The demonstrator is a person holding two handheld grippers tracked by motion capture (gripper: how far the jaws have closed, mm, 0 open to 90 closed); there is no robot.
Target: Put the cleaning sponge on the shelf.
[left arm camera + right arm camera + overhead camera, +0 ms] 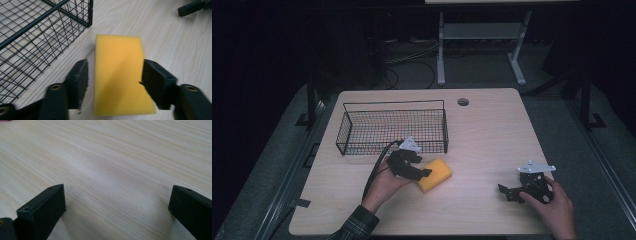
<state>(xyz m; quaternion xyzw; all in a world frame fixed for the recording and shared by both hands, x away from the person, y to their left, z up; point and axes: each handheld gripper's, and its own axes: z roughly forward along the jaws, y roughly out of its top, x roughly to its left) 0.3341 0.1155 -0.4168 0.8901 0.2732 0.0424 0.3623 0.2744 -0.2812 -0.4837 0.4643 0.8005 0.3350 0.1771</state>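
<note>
- Sponge (120,75), yellow and block-shaped, lies flat on the pale wood surface (492,135) between the two fingers (78,80) of the left gripper (419,172); one finger stands to each side of it.
- On the side of the left-hand finger a narrow strip of bare wood shows between pad and sponge; the right-hand finger sits at the sponge's edge, and I cannot tell if it touches. The fingers are spread, gripping nothing.
- Beyond the fingertips the sponge's far end runs out toward open wood, with free room ahead of it.
- Off the left-hand finger, near but apart, stands the corner of a black wire basket (392,127); its mesh wall and top rail rise above the surface there and close off that side.
- From the high view the basket sits just behind the left gripper, the sponge's far corner lying close in front of its near wall.
- The right gripper (512,192) rests well apart from the sponge, near the surface's near right corner, held in the person's right hand (552,205).
- Its fingers (45,210) are spread wide with nothing but bare wood grain between and ahead of them.
- A broad stretch of bare surface lies between the two grippers.
- A round cable hole (463,102) sits near the far edge, well beyond both sets of fingers.
- The left hand (384,185), in a plaid sleeve (357,225), comes in over the near edge.
</note>
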